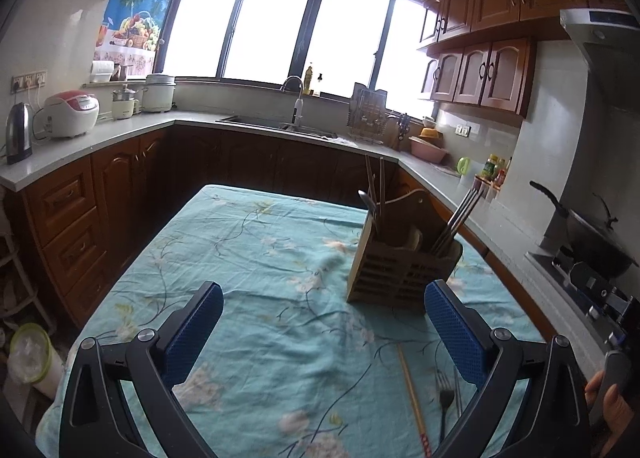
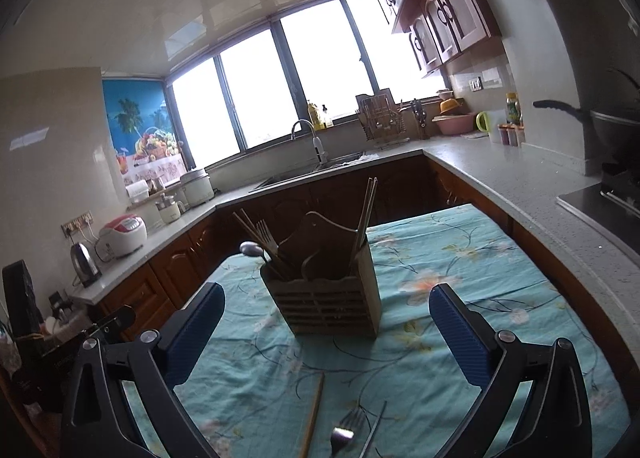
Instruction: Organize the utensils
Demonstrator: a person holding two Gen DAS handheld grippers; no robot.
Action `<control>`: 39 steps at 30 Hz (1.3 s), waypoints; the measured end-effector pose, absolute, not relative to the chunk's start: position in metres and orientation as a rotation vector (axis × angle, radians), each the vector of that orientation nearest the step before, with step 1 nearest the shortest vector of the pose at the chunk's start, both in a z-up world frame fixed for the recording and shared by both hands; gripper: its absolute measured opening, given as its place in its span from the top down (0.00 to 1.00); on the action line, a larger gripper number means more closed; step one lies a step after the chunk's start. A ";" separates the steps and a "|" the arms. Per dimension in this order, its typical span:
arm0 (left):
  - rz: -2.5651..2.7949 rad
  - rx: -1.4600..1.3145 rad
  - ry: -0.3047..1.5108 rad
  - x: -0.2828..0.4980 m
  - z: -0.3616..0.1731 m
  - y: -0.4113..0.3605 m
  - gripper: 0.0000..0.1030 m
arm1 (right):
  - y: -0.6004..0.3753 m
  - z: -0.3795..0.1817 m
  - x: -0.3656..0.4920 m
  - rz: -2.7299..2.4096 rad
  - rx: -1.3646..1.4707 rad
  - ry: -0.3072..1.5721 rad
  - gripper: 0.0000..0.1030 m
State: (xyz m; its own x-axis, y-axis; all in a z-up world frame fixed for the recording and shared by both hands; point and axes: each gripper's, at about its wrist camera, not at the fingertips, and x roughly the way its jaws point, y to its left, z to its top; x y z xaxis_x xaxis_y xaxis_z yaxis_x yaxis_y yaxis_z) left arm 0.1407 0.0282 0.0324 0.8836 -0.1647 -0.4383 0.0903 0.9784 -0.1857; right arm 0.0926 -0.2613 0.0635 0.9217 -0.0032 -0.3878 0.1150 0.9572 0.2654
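A wooden utensil holder (image 1: 400, 270) (image 2: 328, 298) stands on the table with the teal floral cloth (image 1: 260, 278) (image 2: 460, 318). It holds chopsticks, a spoon and a fork. Loose on the cloth near me lie a wooden chopstick (image 1: 414, 402) (image 2: 313, 414), a metal fork (image 1: 445, 398) (image 2: 346, 432) and a metal chopstick (image 2: 376, 432). My left gripper (image 1: 324, 298) is open and empty, left of and nearer than the holder. My right gripper (image 2: 328, 300) is open and empty, above the loose utensils and facing the holder.
Kitchen counters wrap around the table: kettle (image 1: 18, 132) and rice cooker (image 1: 72, 112) on the left, sink (image 1: 276, 124) at the back, a stove with a black wok (image 1: 588, 234) on the right. A person's hand (image 1: 612, 406) shows at the right edge.
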 end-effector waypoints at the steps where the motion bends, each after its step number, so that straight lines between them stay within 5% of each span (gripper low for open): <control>1: -0.129 -0.150 0.467 0.135 0.032 0.028 0.01 | -0.259 0.063 0.090 -0.062 0.279 0.399 0.00; 29: 0.014 0.056 0.427 0.046 0.060 0.019 0.01 | -0.217 0.078 0.010 -0.092 0.111 0.337 0.00; 39: 0.030 0.044 0.371 0.035 0.030 0.017 0.01 | -0.201 0.066 -0.002 -0.092 0.040 0.251 0.00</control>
State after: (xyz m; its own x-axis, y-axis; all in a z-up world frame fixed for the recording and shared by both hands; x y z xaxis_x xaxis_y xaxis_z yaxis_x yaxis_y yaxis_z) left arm 0.0353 0.0165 0.0300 0.9315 0.0372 -0.3618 -0.0211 0.9986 0.0482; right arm -0.0017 -0.2009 0.0658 0.9645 -0.0860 -0.2496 0.0960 0.9950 0.0280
